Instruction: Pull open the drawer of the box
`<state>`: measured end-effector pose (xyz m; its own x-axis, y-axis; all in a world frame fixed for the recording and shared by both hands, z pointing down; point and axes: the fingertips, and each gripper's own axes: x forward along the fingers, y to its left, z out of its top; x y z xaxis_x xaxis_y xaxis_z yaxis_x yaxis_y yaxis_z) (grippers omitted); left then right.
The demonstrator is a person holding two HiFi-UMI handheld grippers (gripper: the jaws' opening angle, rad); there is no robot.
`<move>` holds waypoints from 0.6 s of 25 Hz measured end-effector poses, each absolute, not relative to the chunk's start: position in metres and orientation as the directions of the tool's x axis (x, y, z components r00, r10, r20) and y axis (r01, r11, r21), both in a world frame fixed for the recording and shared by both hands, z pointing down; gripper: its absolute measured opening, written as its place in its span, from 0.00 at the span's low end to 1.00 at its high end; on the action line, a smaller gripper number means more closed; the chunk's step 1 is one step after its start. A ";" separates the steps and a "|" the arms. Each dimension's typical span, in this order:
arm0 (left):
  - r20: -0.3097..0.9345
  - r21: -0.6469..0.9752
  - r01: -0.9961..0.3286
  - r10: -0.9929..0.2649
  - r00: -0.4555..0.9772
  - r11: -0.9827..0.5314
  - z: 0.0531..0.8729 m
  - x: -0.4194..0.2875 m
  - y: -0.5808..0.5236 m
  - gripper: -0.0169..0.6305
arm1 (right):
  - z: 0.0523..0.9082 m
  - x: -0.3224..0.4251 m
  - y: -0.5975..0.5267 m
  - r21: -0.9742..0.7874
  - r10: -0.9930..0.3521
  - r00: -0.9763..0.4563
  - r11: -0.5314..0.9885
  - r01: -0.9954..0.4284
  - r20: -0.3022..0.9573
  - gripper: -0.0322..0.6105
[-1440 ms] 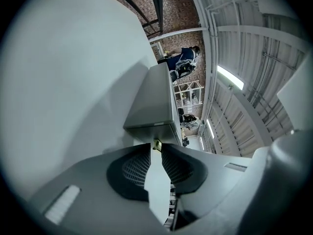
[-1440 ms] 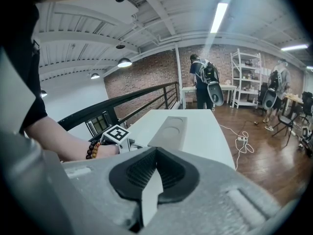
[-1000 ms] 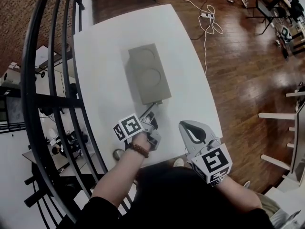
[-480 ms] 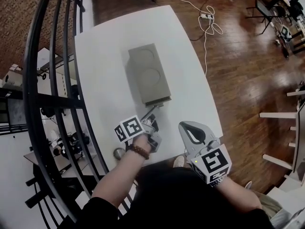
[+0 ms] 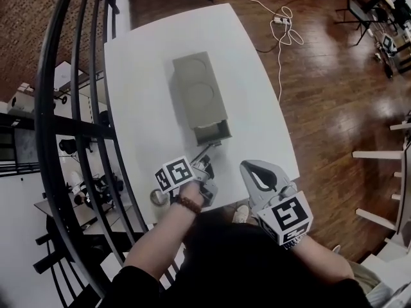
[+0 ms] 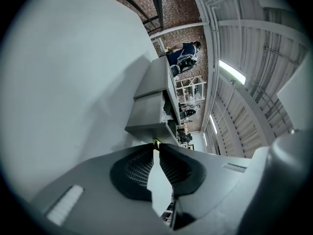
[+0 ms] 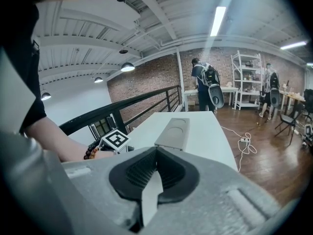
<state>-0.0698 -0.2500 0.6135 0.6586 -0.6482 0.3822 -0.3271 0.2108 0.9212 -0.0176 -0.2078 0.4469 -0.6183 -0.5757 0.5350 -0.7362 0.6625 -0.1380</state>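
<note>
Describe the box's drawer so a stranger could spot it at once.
On the white table lies one long grey box with two round hollows in its top. The drawer is the shallow tray sticking out of the box's near end, toward the person. It is the only open part, and the left gripper is shut on its front.
</note>
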 end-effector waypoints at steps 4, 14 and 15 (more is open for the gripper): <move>0.391 0.918 -0.330 -0.648 0.654 0.222 0.614 -0.065 -0.232 0.11 | 0.446 -0.015 -0.195 -0.142 -0.563 -0.635 0.679 -0.720 0.528 0.04; 0.411 0.908 -0.344 -0.661 0.628 0.238 0.611 -0.058 -0.197 0.11 | 0.444 -0.003 -0.167 -0.157 -0.547 -0.668 0.702 -0.694 0.505 0.04; 0.412 0.908 -0.345 -0.663 0.625 0.240 0.611 -0.058 -0.194 0.11 | 0.443 -0.002 -0.164 -0.157 -0.545 -0.670 0.705 -0.691 0.503 0.04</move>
<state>-0.0575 -0.1935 0.6111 0.6254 -0.6625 0.4122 -0.3446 0.2395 0.9077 -0.0021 -0.1640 0.4429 -0.6704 -0.5451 0.5034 -0.6914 0.7051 -0.1572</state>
